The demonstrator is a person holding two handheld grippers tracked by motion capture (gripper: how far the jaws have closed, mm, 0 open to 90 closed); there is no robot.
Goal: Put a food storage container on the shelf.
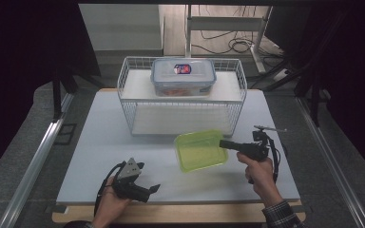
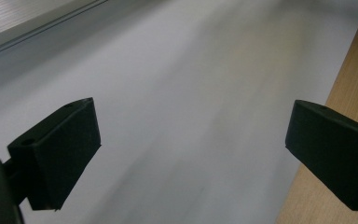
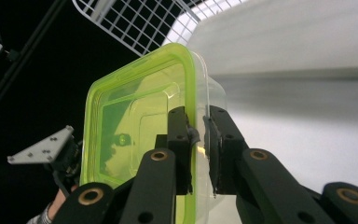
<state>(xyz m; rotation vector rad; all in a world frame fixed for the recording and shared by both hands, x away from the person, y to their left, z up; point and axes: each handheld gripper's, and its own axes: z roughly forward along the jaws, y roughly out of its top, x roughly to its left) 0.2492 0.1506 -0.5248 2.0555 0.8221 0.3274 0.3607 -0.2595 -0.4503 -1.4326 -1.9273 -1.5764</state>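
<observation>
A clear container with a lime-green lid [image 1: 199, 150] hangs tilted above the white table, in front of the wire basket. My right gripper [image 1: 222, 144] is shut on its right rim; in the right gripper view the two black jaws pinch the green-lidded container [image 3: 140, 116] at its edge [image 3: 198, 140]. My left gripper [image 1: 155, 188] rests low near the table's front left edge, jaws wide open with nothing between them; its fingers [image 2: 60, 149] frame bare white table in the left gripper view. A second clear box with a blue-rimmed lid [image 1: 183, 76] sits on top of the wire basket.
The white wire basket [image 1: 181, 111] stands at the table's back middle, with a shelf on top. The wooden table edge [image 2: 349, 74] runs along the right of the left gripper view. Metal rails flank the table [image 1: 100, 142] on both sides.
</observation>
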